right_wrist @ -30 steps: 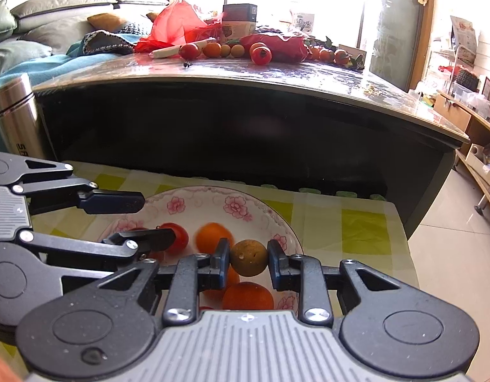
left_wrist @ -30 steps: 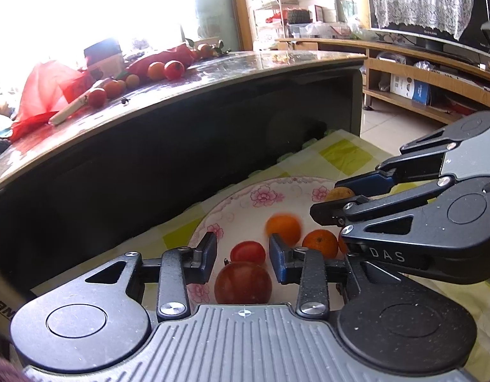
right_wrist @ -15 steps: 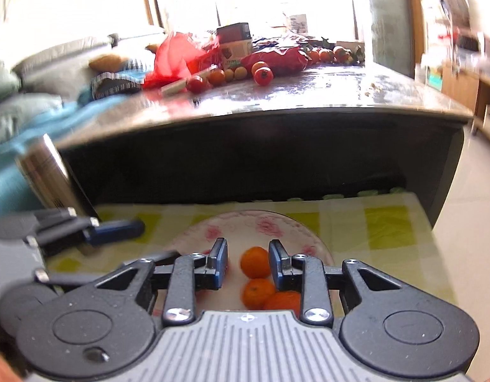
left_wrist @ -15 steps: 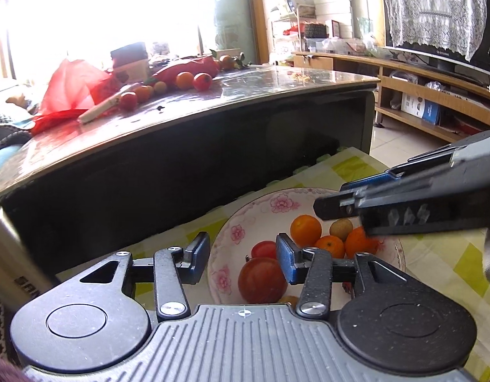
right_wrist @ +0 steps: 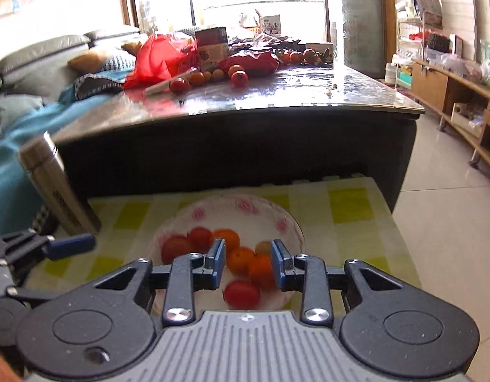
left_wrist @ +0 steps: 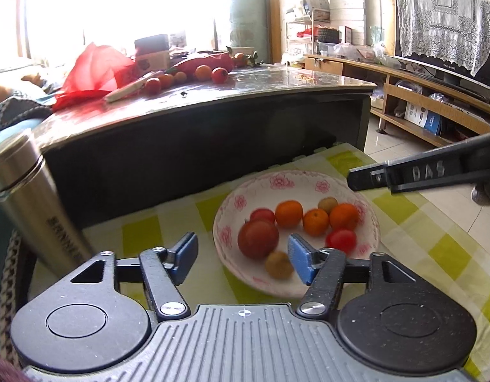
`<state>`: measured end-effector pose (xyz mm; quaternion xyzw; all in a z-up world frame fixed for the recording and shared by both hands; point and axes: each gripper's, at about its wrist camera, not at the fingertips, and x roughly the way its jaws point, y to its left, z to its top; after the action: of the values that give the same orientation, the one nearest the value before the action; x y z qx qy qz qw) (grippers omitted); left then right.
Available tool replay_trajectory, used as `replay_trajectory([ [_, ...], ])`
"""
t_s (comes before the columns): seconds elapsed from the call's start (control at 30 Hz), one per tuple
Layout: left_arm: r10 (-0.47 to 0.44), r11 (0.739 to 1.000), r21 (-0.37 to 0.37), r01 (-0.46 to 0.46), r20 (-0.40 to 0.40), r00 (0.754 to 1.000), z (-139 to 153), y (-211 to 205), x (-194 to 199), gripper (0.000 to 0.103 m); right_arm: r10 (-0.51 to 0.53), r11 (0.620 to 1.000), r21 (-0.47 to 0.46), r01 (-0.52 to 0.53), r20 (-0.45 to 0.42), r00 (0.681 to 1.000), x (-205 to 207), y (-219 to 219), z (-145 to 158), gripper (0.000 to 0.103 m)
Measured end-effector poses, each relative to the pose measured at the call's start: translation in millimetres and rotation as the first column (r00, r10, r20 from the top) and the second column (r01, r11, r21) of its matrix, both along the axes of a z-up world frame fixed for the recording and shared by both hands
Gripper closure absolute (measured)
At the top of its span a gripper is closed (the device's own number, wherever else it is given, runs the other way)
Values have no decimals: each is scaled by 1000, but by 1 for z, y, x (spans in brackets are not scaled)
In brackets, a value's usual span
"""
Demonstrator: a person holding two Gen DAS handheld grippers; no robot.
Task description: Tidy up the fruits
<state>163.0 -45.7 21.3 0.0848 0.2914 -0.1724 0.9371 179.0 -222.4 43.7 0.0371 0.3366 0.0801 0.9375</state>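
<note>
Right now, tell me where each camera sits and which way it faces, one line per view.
Left wrist: sits on the left gripper, looking forward over the floral plate of fruit toward the dark table; its own open fingers show, and the right gripper's tip enters from the right.
Right wrist: sits on the right gripper, facing the same plate and table; its own open fingers show, the left gripper at lower left.
Shared: plate, steel flask, table, red bag.

- One floral plate holds everything below.
- Three oranges on it.
- Three red tomatoes on it.
- Two small brown fruits on it.
</note>
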Motion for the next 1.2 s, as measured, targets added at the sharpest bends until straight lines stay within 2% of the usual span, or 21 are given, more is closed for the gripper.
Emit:
replay_trajectory([
  [0.13, 39, 999, -1, -39, -11, 999, -1, 3, -21, 26, 0, 998, -57, 0, -2, 1000, -28, 10, -2, 58],
  [0.23, 82, 996, -20, -83, -17, 996, 0, 7, -34, 17, 5, 996, -89, -4, 5, 1000, -50, 18, -1, 55],
  [0.33, 116, 993, -1, -116, 3, 993, 2, 9, -49, 13, 2, 992, -128, 1, 18, 1000, -71, 24, 0, 51],
  [0.5, 162, 986, 31, -163, 41, 986, 4, 10, -74, 0, -23, 993, -114, 24, 5, 1000, -96, 25, 3, 49],
  [0.83, 186, 982, 39, -186, 17, 982, 0, 11, -107, 0, -67, 995, -74, 64, -39, 997, -132, 23, -1, 47],
  [1.2, 211, 977, 39, -211, -11, 977, 1, 10, -130, 0, -67, 994, -88, 63, -39, 997, -163, 31, -2, 47],
])
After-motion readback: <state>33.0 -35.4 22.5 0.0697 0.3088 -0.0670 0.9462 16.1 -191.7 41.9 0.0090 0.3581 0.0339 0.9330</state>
